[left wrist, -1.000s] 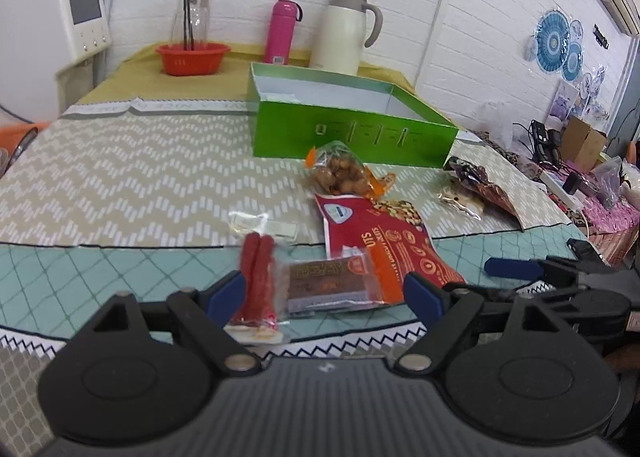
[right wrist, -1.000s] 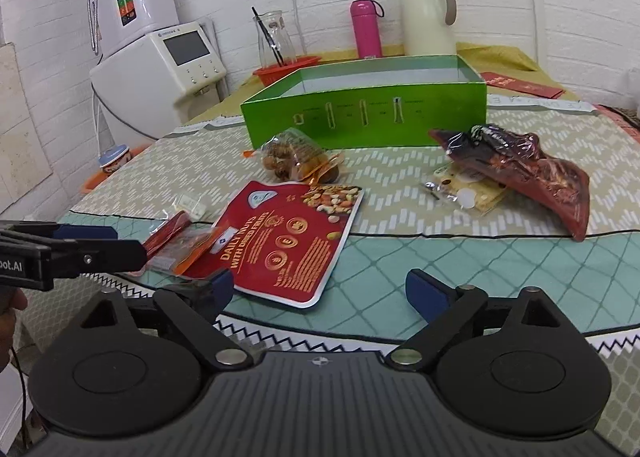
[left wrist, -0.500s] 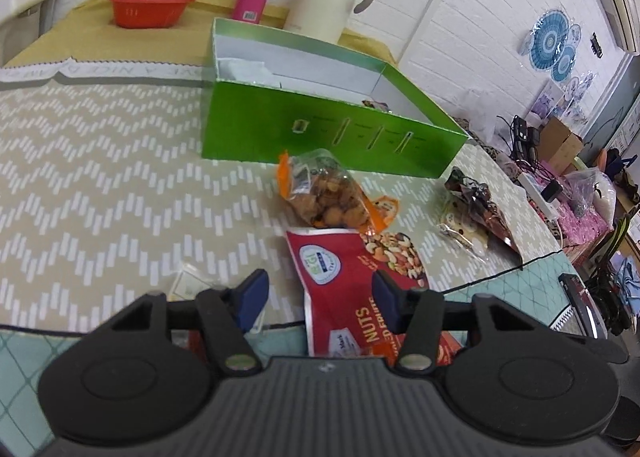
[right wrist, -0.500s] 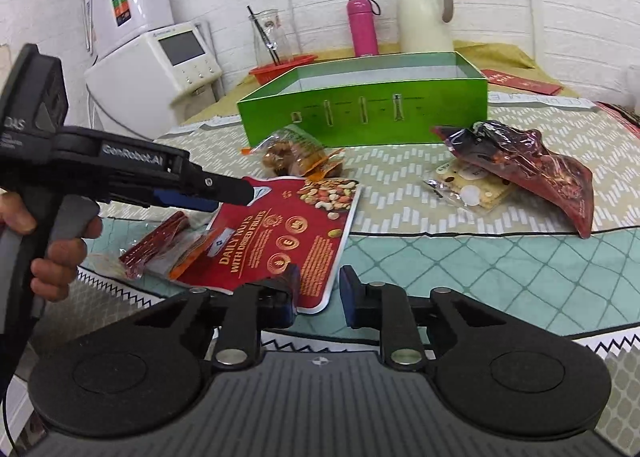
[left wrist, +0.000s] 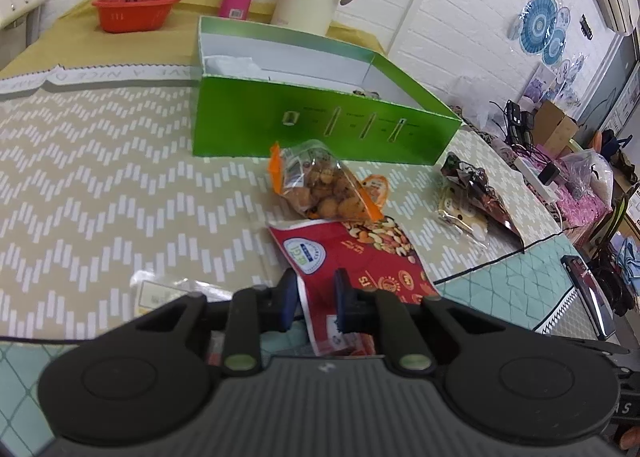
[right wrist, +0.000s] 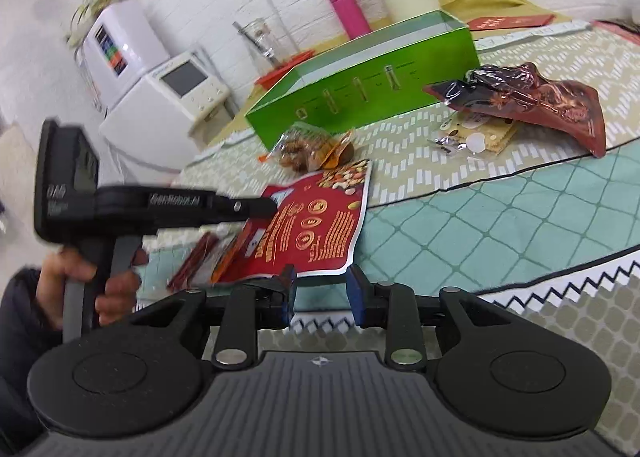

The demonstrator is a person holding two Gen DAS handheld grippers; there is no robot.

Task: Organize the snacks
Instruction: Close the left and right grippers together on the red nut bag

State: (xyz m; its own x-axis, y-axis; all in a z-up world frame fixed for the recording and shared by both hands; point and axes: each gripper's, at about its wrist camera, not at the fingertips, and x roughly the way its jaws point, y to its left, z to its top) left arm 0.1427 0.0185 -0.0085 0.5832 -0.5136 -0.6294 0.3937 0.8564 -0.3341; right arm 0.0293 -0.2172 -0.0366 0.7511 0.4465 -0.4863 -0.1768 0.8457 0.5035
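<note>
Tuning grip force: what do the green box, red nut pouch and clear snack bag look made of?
Green box: looks like coated cardboard; crisp folded walls, white inside, slight sheen.
Red nut pouch: probably laminated plastic film, glossy; printed face, silvery edge, curling corner.
Clear snack bag: thin transparent plastic with orange trim; contents show through, surface crinkles and glints.

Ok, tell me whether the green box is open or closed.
Open. The green box has no lid on top; the left wrist view shows its white inner walls.
</note>
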